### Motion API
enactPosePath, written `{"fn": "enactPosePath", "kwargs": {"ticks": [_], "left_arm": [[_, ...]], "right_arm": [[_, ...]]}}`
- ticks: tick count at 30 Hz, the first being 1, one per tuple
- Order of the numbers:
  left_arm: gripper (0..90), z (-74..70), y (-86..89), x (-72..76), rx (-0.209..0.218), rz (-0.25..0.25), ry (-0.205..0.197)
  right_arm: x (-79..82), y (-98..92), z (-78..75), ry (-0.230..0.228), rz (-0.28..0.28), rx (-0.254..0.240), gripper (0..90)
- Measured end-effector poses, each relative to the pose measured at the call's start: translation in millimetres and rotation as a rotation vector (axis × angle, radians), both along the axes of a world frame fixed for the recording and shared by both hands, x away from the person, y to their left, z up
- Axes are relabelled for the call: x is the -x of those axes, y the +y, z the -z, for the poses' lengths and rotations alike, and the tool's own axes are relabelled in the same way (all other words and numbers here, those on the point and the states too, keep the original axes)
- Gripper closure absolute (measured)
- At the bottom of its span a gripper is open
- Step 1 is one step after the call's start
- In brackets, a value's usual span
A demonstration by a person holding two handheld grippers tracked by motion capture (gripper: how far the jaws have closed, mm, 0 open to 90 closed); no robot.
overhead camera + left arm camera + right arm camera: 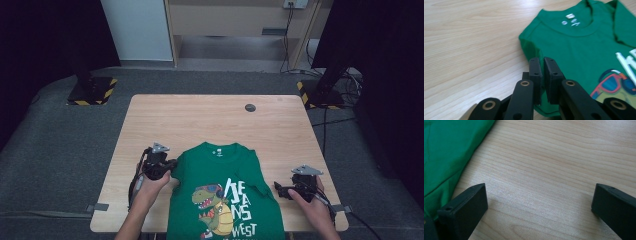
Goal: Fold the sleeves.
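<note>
On desk (200, 117), near edge, centred: green T-shirt (220, 172), printed side up, dinosaur graphic and white lettering showing, collar pointing away from person, hem hanging over near edge. Laid flat, probably for folding.

At shirt's left shoulder: left tool (172, 164), jaws together, clamped on the green fabric at the sleeve edge (530, 51); cloth pinched between the pads in left gripper view. Grip taken at the edge, likely so that side can be lifted and turned over the body.

Beside shirt's right edge, on bare wood: right tool (278, 189), jaws wide apart, nothing between them; shirt just to one side in right gripper view (446, 152). Appears held ready for the opposite sleeve.

Far half of desk: small dark round fitting (250, 107), well apart from shirt.
</note>
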State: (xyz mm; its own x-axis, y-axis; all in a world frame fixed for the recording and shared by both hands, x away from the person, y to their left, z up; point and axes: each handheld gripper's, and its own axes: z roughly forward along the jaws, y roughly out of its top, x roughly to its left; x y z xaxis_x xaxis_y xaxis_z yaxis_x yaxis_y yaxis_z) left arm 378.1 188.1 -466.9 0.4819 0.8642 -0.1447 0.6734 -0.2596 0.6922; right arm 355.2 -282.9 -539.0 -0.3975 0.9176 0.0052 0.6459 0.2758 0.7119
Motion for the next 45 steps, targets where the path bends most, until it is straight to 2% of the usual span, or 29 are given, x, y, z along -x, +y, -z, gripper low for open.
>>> {"fn": "enactPosePath", "kwargs": {"ticks": [7,15,27,29,31,32,33,36,45], "left_arm": [[84.9,-1.6,-28.5,-0.4,0.004,0.056,0.002],[84.6,2.3,-50.2,-3.8,-0.002,0.09,0.014],[82.8,7.2,-62.1,-6.5,-0.008,0.099,0.028],[77.8,7.4,-62.4,-6.6,-0.008,0.099,0.028],[59.5,7.8,-64.5,-6.7,0.003,0.109,0.016],[59.5,8.2,-66.4,-6.2,-0.002,0.106,0.002],[52.1,8.5,-67.3,-6.0,-0.007,0.108,-0.002],[42.4,10.1,-70.6,-5.5,-0.023,0.117,-0.001],[35.3,10.7,-74.9,-1.6,-0.037,0.125,-0.001]], "right_arm": [[0.0,0.0,0.0,0.0,0.0,0.0,0.5],[0.2,-0.1,0.0,0.001,0.0,0.0,0.5],[0.5,-0.1,0.0,0.001,0.001,-0.001,0.5],[0.5,-0.1,0.0,0.001,0.001,-0.001,0.5],[0.6,0.0,0.0,0.001,0.001,-0.001,0.5],[0.5,0.0,0.0,0.001,0.001,-0.001,0.5],[0.5,-0.1,0.0,0.001,0.001,-0.001,0.5],[0.5,0.0,0.0,0.001,0.001,-0.001,0.5],[0.6,0.0,-0.1,0.002,0.002,-0.002,0.5]]}}
